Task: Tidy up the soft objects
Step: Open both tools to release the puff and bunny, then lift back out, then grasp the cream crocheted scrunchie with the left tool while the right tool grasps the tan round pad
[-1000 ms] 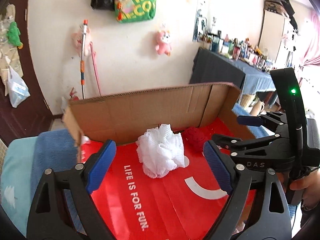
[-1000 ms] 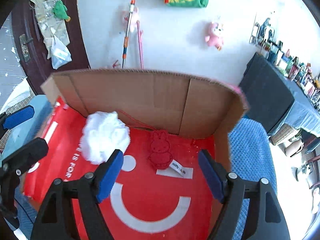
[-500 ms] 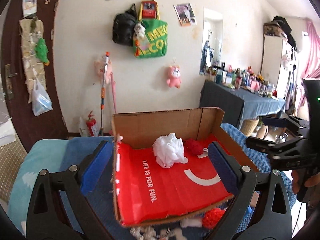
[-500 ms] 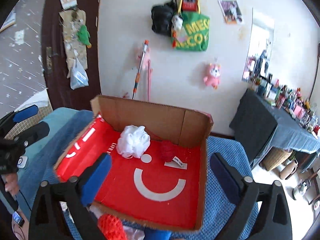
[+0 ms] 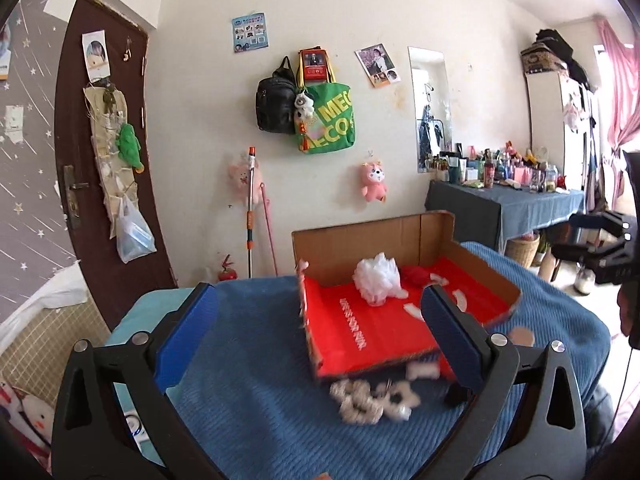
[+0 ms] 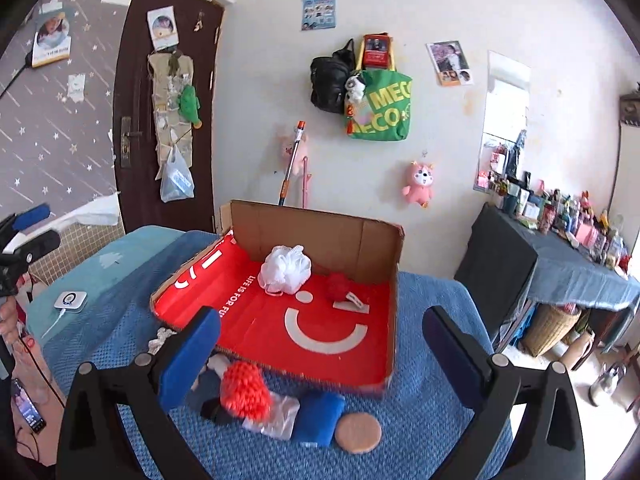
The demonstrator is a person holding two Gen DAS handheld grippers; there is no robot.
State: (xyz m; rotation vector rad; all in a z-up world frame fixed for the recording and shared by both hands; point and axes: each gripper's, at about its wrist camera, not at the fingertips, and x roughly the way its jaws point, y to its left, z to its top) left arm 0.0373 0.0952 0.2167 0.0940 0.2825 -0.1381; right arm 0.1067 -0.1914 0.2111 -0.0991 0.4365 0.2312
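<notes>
A shallow cardboard box with a red lining (image 6: 320, 336) (image 5: 360, 332) lies on a blue blanket. Inside it sit a white mesh puff (image 6: 285, 269) (image 5: 378, 276) and a small red rabbit plush (image 6: 338, 286) (image 5: 414, 274). In front of the box lie an orange-red knitted ball (image 6: 244, 390), a blue pad (image 6: 320, 418), a round tan sponge (image 6: 357, 432) and a white fluffy toy (image 5: 370, 400). My left gripper (image 5: 320, 344) is open and empty, held back from the box. My right gripper (image 6: 320, 360) is open and empty above the loose items.
The blue blanket (image 5: 256, 400) covers the bed. A white device with a cable (image 6: 70, 300) lies at the left. A dark table crowded with bottles (image 6: 560, 264) stands at the right. A door (image 6: 160, 120) and hung bags (image 6: 376, 108) are on the far wall.
Both grippers have pulled up and back from inside the box. The whole box and the loose soft items in front of it have come into view.
</notes>
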